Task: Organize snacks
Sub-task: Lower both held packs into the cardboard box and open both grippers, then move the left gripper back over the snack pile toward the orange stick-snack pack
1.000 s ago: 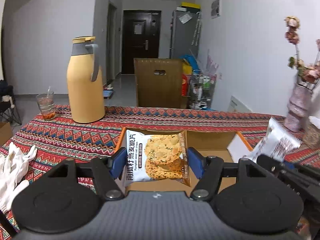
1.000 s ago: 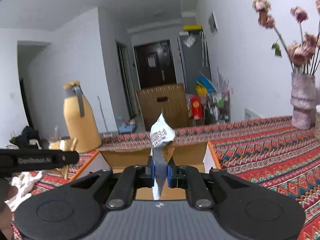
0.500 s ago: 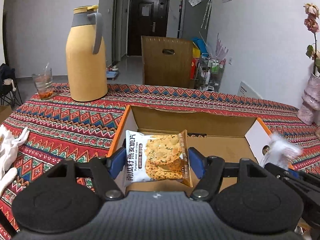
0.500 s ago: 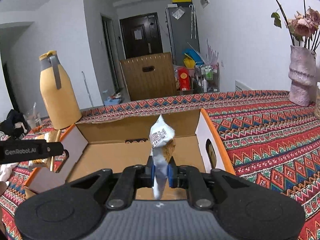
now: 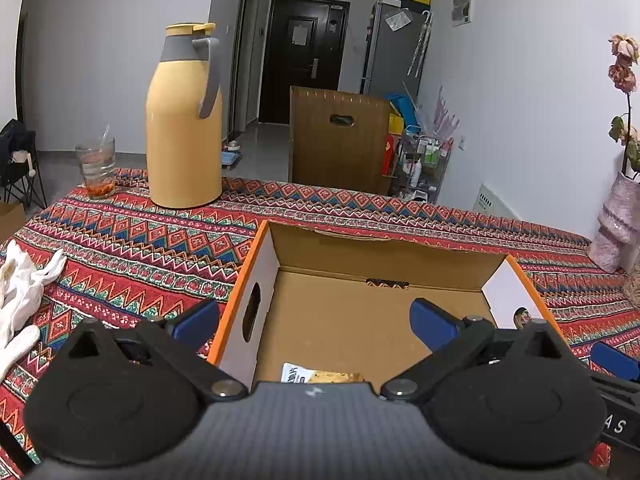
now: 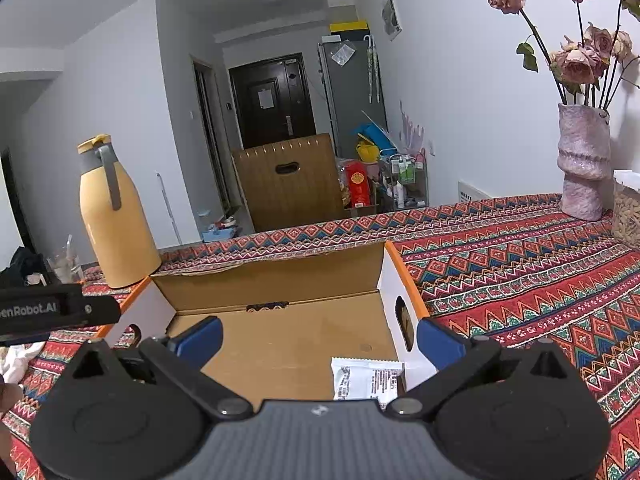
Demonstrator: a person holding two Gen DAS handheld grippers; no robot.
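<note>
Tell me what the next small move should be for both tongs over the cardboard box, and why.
Probably lift both tongs up and back out of the cardboard box. The left tongs and right tongs are opening with nothing between them, while the oat crisp packet and the white snack packet lie on the box floor.

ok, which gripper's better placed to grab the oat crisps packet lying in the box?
Left gripper: jaws opening, nothing between them, with the oat crisps packet lying just below them on the cardboard box floor.
</note>
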